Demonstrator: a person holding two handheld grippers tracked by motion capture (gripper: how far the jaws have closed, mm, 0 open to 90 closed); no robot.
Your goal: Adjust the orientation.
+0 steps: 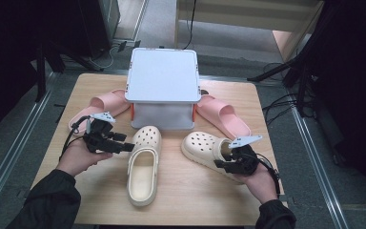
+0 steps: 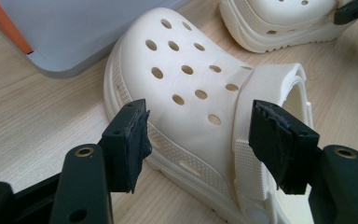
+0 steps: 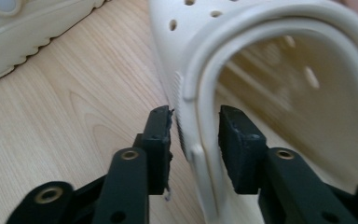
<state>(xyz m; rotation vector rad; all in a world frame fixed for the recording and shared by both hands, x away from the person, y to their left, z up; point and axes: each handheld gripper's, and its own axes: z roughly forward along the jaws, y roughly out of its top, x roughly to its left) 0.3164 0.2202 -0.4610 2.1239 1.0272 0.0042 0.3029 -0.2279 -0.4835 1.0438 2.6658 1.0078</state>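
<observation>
Two cream clogs lie on the wooden table (image 1: 186,195). The left clog (image 1: 143,167) (image 2: 191,79) points toward the box. My left gripper (image 1: 124,143) (image 2: 198,140) is open beside it, and its pads (image 2: 126,140) stand wide, just short of the clog's side and strap. The right clog (image 1: 200,145) (image 3: 261,28) lies angled toward the left. My right gripper (image 1: 224,164) (image 3: 196,140) straddles its heel-side rim. One pad (image 3: 161,140) is outside the wall and the other inside, each a sliver away from it.
A grey lidded box (image 1: 162,81) with orange clips stands at the back centre. A pink slipper (image 1: 105,102) lies to its left and another (image 1: 224,114) to its right. Bare wood lies in front of the clogs.
</observation>
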